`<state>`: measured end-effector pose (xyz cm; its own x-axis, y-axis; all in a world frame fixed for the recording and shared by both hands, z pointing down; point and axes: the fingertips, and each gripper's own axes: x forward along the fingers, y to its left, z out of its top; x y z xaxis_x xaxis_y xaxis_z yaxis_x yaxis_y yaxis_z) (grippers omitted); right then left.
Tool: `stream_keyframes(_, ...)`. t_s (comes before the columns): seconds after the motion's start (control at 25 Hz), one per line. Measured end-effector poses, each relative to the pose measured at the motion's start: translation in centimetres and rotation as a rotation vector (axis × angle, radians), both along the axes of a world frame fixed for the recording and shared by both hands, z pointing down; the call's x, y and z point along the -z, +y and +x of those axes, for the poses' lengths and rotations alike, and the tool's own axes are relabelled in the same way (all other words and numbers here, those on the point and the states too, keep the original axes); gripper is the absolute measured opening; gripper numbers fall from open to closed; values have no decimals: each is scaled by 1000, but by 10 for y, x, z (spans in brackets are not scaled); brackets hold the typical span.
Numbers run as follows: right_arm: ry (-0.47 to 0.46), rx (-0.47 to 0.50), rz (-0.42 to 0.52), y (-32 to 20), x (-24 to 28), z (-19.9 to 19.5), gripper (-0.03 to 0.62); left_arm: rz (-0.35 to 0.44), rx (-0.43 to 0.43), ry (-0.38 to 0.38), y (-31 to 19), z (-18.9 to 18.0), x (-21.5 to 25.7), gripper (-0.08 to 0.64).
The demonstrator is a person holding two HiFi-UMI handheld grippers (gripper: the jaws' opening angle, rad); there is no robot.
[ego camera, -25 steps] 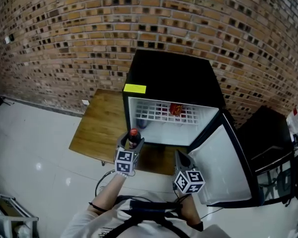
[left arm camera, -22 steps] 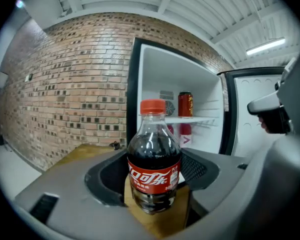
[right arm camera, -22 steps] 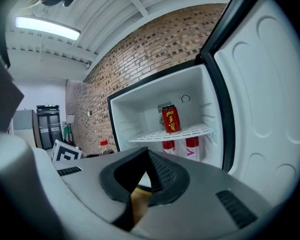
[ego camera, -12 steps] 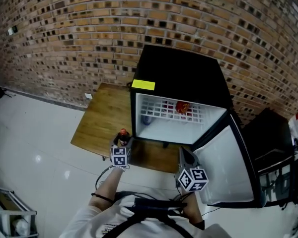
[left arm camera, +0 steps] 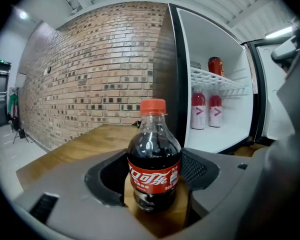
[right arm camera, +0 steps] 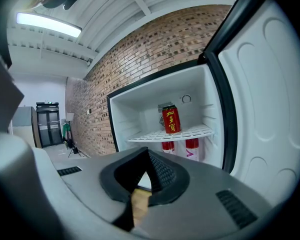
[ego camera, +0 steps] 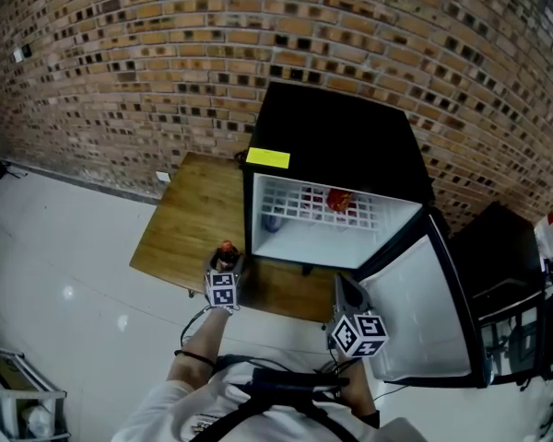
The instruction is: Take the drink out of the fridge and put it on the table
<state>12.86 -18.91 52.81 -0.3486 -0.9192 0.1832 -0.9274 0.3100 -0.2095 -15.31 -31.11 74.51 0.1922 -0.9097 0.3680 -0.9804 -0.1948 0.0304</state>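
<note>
L gripper clamped on dark cola bottle w/ red cap + red label. Jaws wide, pads on both sides of body. Bottle upright over brown wooden table, just left of open black mini fridge; can't tell if base touches wood. R gripper jaws together, empty, facing fridge interior beside white-lined door. Inside: red can on white wire shelf, two pink-label bottles underneath.

Left tongs, carrying cola bottle, swung toward 9 o'clock, clear of fridge mouth. Bottle now over bench, near its 6 o'clock edge, beside fridge's left wall.
</note>
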Motion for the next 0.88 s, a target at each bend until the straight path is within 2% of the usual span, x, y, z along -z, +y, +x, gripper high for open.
stream_keyframes(0.56,3,3,1,3,0,0,11,-22,21,5,-2,-1,-15,305)
stream_keyframes(0.88,1,11,2,6,0,-3,11,-14,6,-18,7,0,-15,307)
